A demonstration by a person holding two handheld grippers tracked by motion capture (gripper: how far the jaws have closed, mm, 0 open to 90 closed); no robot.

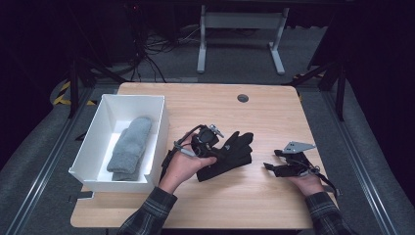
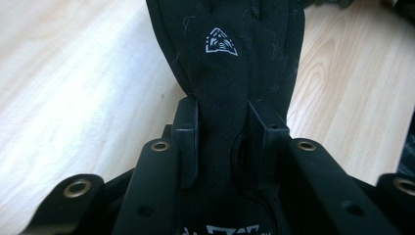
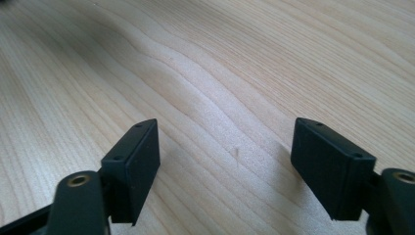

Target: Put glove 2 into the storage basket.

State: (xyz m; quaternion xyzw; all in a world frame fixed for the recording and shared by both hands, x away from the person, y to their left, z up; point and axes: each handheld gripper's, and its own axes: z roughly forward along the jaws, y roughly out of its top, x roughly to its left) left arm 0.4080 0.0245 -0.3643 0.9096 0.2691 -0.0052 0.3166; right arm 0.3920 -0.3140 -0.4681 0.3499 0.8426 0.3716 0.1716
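Closest to the camera in the left gripper view, two black jaws pinch a fold of a black glove, the fabric bunched between the pads and running up and away over pale wood. In the high view the left gripper sits over the glove's cuff end near the middle of the wooden table, with the person's left hand wrapped around it and a plaid sleeve below. The glove lies flat, its fingers fanned toward the far right.

The right gripper rests low over bare wood, well apart from the glove, held in the right hand. In the right gripper view its jaws stand wide apart with nothing between them.

At the table's left edge a white box holds a folded pair of grey socks.

Judging by how it creases in the jaws, the glove is soft, light and limp, likely knit or fleece. It should not break or slip much, but it will droop and trail when lifted. A hold on the cuff or wrist, where the fabric is doubled, seems the safest place; a pinch on a single finger would let the rest dangle.

Writing: a small white triangular logo sits on the back of the glove, its design too fine to read. White lettering at the bottom edge of that view is cut off and cannot be read
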